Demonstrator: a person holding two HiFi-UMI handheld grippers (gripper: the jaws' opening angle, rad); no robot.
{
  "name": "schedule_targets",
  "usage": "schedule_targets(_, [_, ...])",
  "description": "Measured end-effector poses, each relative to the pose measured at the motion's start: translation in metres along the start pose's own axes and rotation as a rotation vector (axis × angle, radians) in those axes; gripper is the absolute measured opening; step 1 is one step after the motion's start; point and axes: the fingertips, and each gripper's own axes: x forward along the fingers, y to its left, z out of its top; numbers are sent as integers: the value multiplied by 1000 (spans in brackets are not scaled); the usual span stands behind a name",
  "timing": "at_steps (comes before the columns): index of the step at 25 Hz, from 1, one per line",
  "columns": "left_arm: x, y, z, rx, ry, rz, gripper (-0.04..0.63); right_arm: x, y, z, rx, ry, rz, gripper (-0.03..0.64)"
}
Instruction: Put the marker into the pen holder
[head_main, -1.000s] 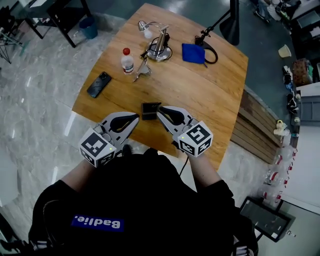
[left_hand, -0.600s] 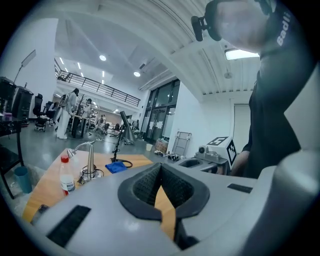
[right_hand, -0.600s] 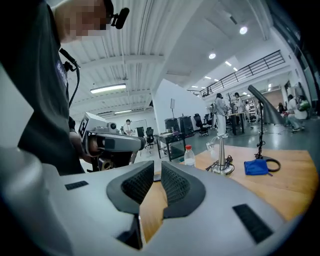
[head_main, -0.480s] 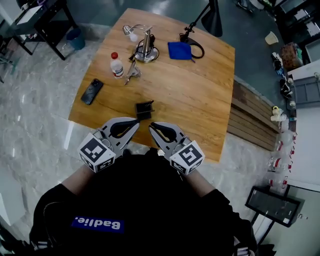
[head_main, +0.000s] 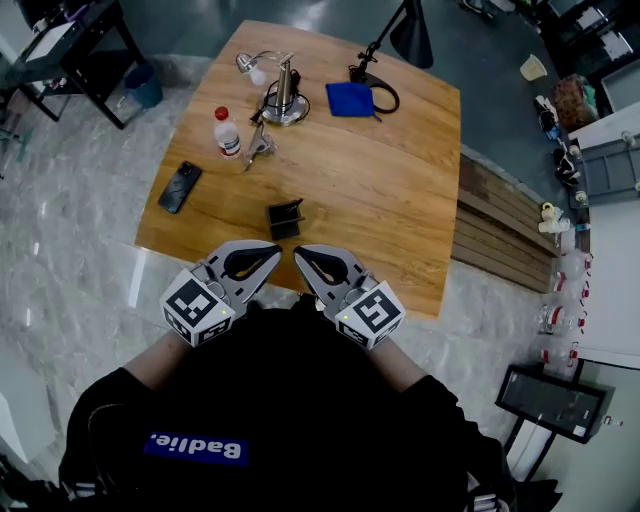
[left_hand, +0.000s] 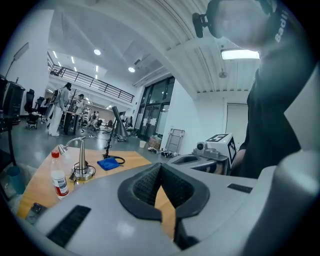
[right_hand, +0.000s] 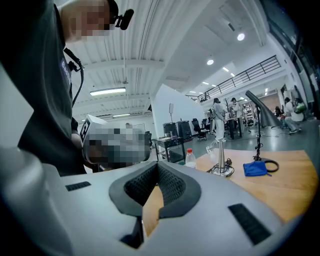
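The black square pen holder (head_main: 285, 219) stands on the wooden table (head_main: 390, 200), near its front edge. A slim dark thing sticks out at the holder's upper right corner; it is too small to tell whether it is the marker. My left gripper (head_main: 275, 250) and right gripper (head_main: 299, 253) hover side by side at the table's front edge, just short of the holder. Both are shut with nothing between the pads. The left gripper view shows the left gripper (left_hand: 160, 167) with pads meeting over bare wood. The right gripper (right_hand: 157, 165) looks the same in its own view.
A black phone (head_main: 180, 186) lies at the table's left. Further back are a red-capped bottle (head_main: 227, 132), a metal clip-like object (head_main: 258, 150), a desk lamp (head_main: 283, 100), a blue cloth (head_main: 351, 98) and a black cable (head_main: 385, 95). Wooden planks (head_main: 500, 235) lie on the floor at the right.
Both grippers have drawn back from the sides of the pen holder toward the person. The holder and table now sit further off in the head view.
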Motion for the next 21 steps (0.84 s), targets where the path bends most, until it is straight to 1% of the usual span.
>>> schedule_targets(7, [1, -3, -2, 0, 4, 1, 9, -2, 0, 0, 4, 2, 4, 6])
schedule_targets(21, [3, -8, 4, -12, -16, 14, 9, -7, 3, -4, 12, 17, 18, 6])
